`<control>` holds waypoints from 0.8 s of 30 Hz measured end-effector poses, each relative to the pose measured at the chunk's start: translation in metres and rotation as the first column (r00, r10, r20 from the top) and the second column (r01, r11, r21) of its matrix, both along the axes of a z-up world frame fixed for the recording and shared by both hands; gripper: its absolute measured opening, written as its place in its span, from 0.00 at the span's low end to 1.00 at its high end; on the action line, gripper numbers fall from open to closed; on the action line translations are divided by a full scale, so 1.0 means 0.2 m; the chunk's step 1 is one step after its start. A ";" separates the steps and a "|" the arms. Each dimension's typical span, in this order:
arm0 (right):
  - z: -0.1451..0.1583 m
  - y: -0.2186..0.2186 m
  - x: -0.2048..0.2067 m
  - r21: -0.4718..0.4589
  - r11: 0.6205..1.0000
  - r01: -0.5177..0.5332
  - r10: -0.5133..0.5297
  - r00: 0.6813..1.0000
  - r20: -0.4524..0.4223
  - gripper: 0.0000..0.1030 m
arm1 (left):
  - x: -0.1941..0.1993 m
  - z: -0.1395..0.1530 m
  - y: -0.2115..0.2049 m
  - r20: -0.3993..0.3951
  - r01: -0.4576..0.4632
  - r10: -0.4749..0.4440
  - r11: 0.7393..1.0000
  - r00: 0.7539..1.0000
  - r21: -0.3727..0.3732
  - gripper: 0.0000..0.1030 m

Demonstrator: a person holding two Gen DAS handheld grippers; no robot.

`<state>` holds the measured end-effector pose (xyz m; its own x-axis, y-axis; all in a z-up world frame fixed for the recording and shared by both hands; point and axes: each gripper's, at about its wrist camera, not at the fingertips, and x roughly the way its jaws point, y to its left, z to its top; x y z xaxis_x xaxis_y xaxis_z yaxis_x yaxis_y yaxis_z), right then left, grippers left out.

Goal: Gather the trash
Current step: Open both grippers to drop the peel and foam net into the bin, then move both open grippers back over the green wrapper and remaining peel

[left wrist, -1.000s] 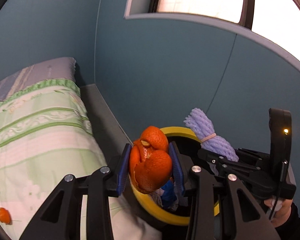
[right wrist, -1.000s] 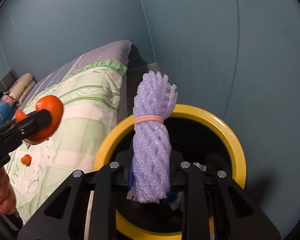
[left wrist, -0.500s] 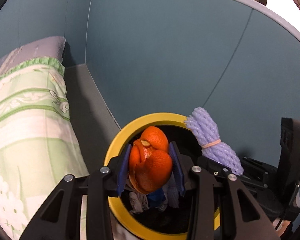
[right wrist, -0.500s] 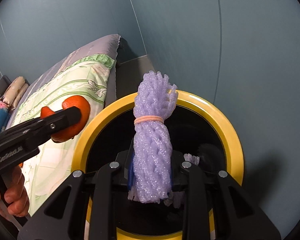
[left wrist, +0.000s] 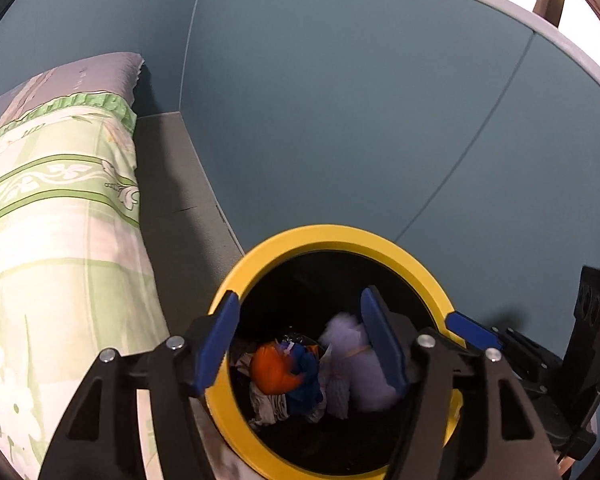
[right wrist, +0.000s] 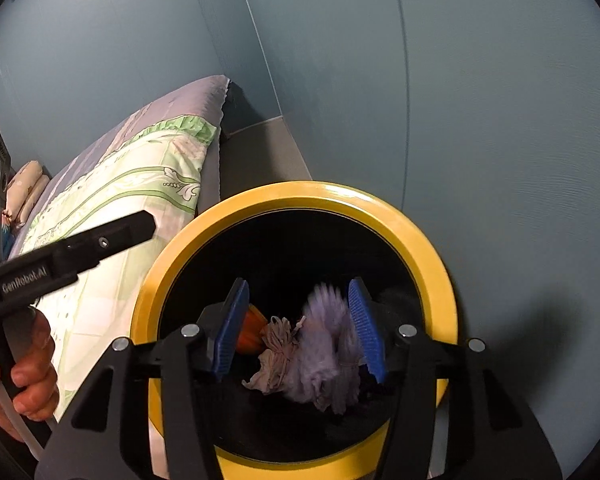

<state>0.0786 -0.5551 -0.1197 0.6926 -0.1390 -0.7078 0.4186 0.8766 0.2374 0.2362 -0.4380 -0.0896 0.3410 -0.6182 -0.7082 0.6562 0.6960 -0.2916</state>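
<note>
A yellow-rimmed black bin (left wrist: 332, 236) (right wrist: 300, 192) stands on the floor beside the bed. My left gripper (left wrist: 300, 344) hovers over its mouth, jaws opening with nothing between the pads. The orange peel (left wrist: 269, 368) (right wrist: 249, 330) lies down among the trash in the bin. My right gripper (right wrist: 297, 332) also hangs over the bin, jaws opening. The purple foam net (right wrist: 328, 352) (left wrist: 356, 356) is blurred, dropping between and below the right pads, touched by neither. Crumpled tissue (right wrist: 273, 354) and blue scraps (left wrist: 306, 372) lie beneath.
A bed with a green-patterned quilt (left wrist: 55, 216) (right wrist: 131, 200) lies left of the bin. Blue-grey walls (left wrist: 360, 120) close in behind and to the right. A strip of grey floor (left wrist: 175, 184) runs between bed and wall. A hand (right wrist: 19, 384) holds the left gripper's handle.
Both grippers opened over the bin. The orange peel left the left pads and fell in; the purple foam net slipped out of the right pads and is dropping.
</note>
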 end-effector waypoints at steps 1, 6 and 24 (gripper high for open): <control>0.00 0.00 -0.01 0.004 1.000 0.005 -0.005 1.000 0.004 0.48 | 0.01 0.01 0.01 -0.002 -0.005 0.005 1.000 1.000 -0.003 0.64; 0.03 0.01 -0.05 0.003 1.000 0.013 -0.013 1.000 0.021 0.49 | 0.05 0.04 0.11 0.008 -0.049 0.049 0.999 0.999 -0.011 0.66; 0.32 0.60 0.11 -0.088 0.957 -0.276 0.287 0.941 0.176 0.68 | 0.27 0.34 1.06 0.142 -0.394 0.396 0.918 0.907 -0.043 0.92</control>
<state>0.1012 -0.4351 -0.0549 0.8278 0.0417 -0.5595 0.1064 0.9675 0.2295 0.2901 -0.2257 -0.0214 0.6568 -0.4209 -0.6256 0.3645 0.9036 -0.2253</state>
